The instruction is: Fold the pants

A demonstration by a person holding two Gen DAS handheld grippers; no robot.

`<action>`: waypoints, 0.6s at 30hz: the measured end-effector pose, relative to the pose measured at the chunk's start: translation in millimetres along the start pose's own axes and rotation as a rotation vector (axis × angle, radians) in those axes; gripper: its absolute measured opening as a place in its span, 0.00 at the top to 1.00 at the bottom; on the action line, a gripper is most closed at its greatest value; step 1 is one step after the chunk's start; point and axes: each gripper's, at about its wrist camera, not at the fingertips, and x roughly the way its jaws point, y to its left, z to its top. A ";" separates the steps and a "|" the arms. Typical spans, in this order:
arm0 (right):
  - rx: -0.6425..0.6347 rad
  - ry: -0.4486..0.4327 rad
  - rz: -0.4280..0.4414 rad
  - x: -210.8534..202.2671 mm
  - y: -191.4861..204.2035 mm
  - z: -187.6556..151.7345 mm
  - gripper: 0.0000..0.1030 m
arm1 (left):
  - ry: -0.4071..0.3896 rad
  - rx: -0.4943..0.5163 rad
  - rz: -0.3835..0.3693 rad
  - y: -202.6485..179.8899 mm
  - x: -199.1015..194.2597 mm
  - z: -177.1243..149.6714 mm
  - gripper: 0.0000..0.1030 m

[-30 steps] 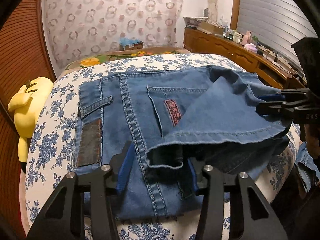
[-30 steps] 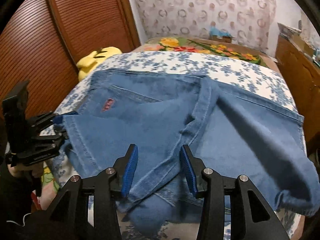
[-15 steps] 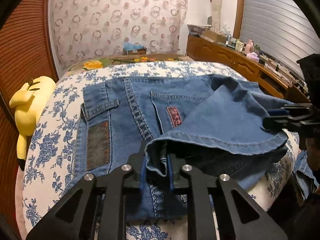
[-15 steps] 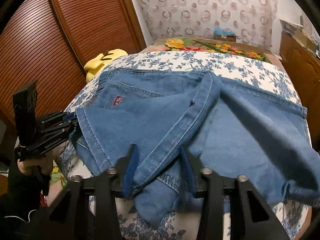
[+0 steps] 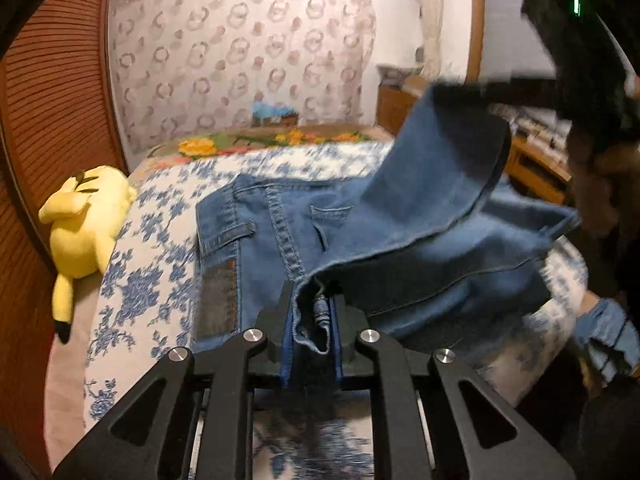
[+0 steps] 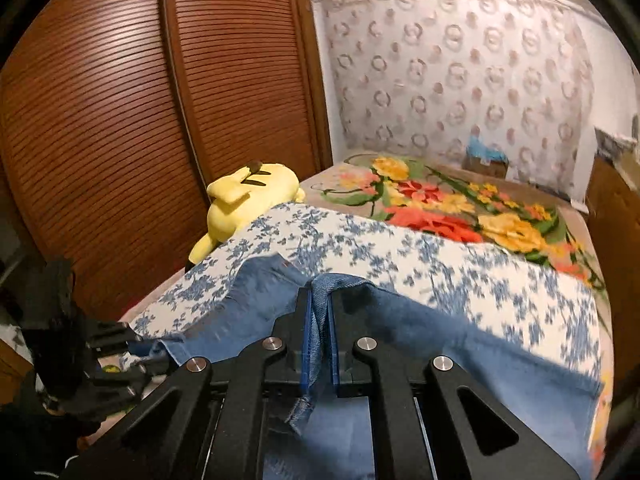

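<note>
Since earlier frame, both my claws have lifted pants (image 5: pixel 420 216) hem off bed (image 5: pixel 152 264). Left gripper (image 5: pixel 311 334) clenched on one hem corner; right gripper (image 6: pixel 319 340) clenched on other. Waistband half lies flat on bed; leg half hangs raised. To fold well: keep corners level, carry hem over waistband, lower evenly, release together.

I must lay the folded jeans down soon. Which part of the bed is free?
Free: the blue-flowered sheet between the jeans and the bright floral blanket. Crowded: the side by the yellow plush and the near edge, under both grippers.
</note>
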 end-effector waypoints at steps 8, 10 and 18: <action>0.012 0.018 0.030 15.9 -8.5 1.3 0.93 | -0.033 0.007 -0.063 -0.6 1.0 1.3 0.91; 0.017 0.016 0.039 18.0 -10.5 9.8 0.93 | -0.033 0.002 -0.081 -0.8 -2.5 0.7 0.93; 0.010 0.041 0.114 75.4 5.3 47.8 0.93 | -0.059 -0.107 -0.066 30.0 -32.9 -7.4 0.93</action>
